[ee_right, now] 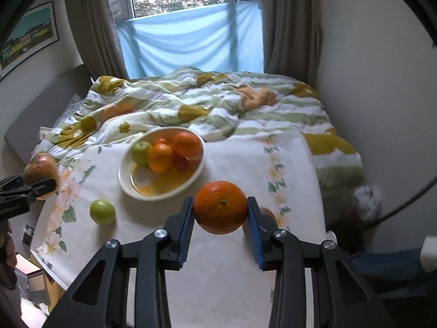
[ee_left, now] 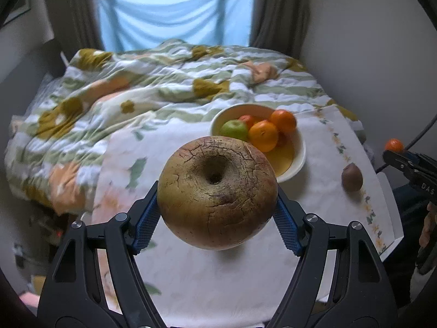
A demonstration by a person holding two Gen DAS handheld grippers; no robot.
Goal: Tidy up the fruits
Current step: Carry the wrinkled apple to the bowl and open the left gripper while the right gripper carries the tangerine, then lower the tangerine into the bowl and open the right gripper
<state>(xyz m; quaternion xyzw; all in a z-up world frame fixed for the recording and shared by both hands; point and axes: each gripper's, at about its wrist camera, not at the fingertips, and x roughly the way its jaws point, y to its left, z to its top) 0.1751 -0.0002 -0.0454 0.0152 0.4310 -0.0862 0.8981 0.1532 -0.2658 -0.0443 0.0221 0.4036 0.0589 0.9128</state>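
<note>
Two grippers each carry one fruit above the table (ee_right: pixel 224 273). Left gripper (ee_left: pixel 217 191): jaws clamped on a cracked brown apple (ee_left: pixel 217 191). Right gripper (ee_right: pixel 220 207): jaws clamped on a tangerine (ee_right: pixel 220 207). The bowl (ee_right: pixel 128 186) lies at 11 o'clock from the tangerine; a green apple (ee_right: pixel 102 211) rests at its 9 o'clock.

My count, both cameras:
- bowl (ee_right: pixel 124 180): one
- oranges: two in the bowl (ee_right: pixel 160 157), one in my right gripper (ee_right: pixel 220 207)
- green apples: one in the bowl (ee_right: pixel 141 152), one on the cloth (ee_right: pixel 102 211)
- brown cracked apple (ee_left: pixel 217 191): one
- kiwi (ee_left: pixel 352 177): one
</note>
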